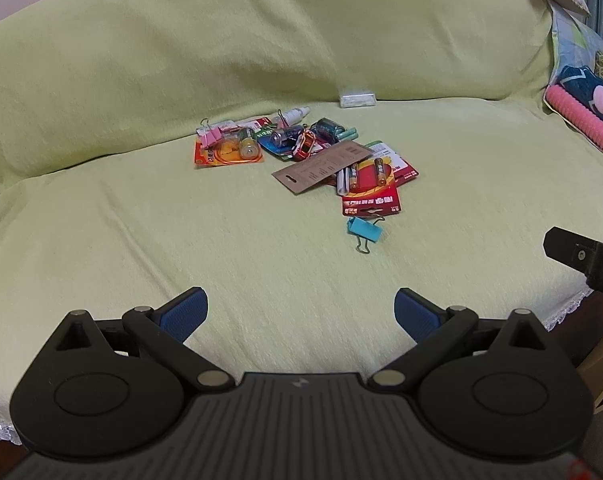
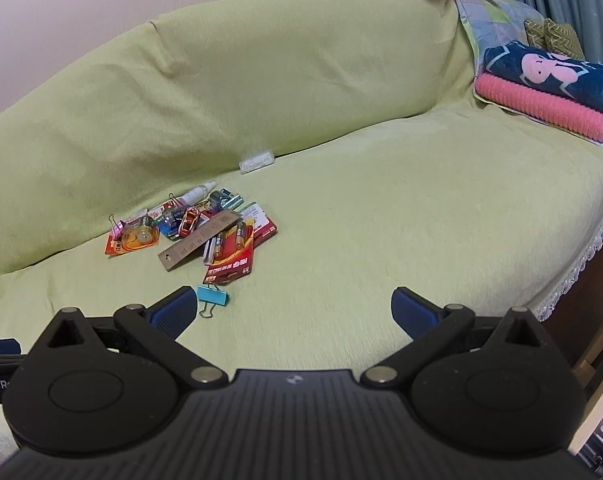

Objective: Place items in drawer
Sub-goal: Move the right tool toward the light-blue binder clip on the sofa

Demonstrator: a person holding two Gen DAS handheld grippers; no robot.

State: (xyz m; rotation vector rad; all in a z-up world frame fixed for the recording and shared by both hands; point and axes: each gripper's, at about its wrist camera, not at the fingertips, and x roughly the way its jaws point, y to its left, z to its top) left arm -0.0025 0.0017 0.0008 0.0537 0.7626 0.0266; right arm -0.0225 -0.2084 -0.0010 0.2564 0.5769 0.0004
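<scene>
Lying ahead-left of the spread, empty right gripper, the small blue metal binder clip sat nearer it than the equally spread left gripper.

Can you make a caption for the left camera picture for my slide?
Open left hand-held gripper faces batteries, clips and a toy car piled on a green sofa.

The left black plastic gripper has two round discs flanking a ribbed dark-grey centre block stamped with a small pale emblem. From each disc, flat black links run forward on silver pivot pins, past a triangular cut-out, to ridged blue rubber pads. The right black plastic gripper has the same build. Left of its disc, a black bar carries white lettering that begins "GenR".
</scene>
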